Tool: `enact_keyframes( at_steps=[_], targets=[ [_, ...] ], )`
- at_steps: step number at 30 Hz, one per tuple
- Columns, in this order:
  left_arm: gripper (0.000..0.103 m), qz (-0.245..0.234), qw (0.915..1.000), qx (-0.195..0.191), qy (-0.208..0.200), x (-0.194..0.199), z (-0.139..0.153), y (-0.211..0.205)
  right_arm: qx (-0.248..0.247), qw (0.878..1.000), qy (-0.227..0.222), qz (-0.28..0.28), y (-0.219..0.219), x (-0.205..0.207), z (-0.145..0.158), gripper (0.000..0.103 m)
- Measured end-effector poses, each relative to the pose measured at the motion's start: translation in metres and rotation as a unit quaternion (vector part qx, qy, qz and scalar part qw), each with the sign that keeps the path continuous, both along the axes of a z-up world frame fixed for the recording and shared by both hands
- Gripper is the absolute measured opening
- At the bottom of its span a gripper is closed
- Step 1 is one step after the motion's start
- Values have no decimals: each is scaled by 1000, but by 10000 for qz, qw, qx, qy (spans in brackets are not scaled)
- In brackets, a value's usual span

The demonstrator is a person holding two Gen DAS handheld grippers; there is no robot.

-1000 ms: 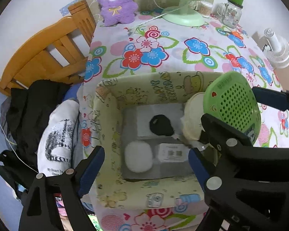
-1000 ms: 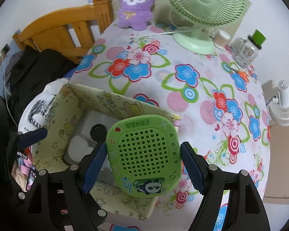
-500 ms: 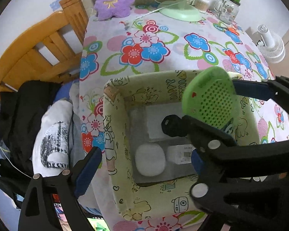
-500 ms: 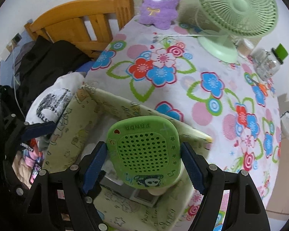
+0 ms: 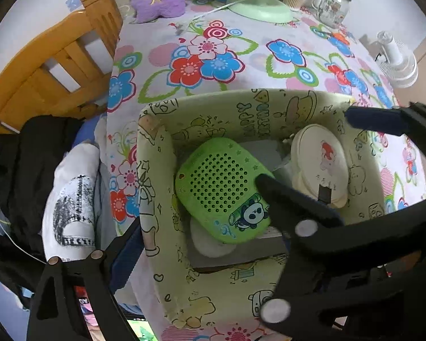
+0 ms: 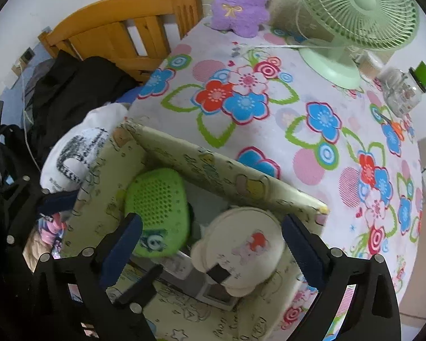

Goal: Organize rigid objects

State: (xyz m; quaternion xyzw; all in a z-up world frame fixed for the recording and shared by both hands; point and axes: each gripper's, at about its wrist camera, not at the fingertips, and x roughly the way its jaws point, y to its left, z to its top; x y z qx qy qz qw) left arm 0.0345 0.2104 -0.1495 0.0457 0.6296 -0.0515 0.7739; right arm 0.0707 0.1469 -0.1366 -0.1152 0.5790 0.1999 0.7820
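Wooden chair (image 6: 133, 34) beside floral-clothed table (image 6: 298, 130)

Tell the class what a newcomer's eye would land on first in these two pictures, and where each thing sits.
The bright green panda speaker stands out first, lying inside the pale yellow cartoon-print fabric bin beside a cream round case. The right gripper, jaws just opened, hangs over the bin with nothing pressed between them. Behind, on the flowered tablecloth, stand a purple plush toy and a green fan.

One green perforated plastic panda speaker (image 5: 223, 189), one cream round case (image 5: 321, 164), one yellow-green fabric bin (image 5: 156, 153), two fans: green (image 6: 355, 8), white (image 5: 397, 62).
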Motion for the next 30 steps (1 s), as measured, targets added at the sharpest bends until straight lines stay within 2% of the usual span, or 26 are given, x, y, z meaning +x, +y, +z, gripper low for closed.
enact_keyframes(
  at_steps=[10, 30],
  targets=[
    [95, 125, 9993, 297, -212, -10, 15, -8, 30, 9998, -74, -185, -23, -9, 9, 100],
    [95, -50, 9985, 207, -503, -21, 45, -79, 8, 9972, -395, -631, -101, -28, 38, 100]
  ],
)
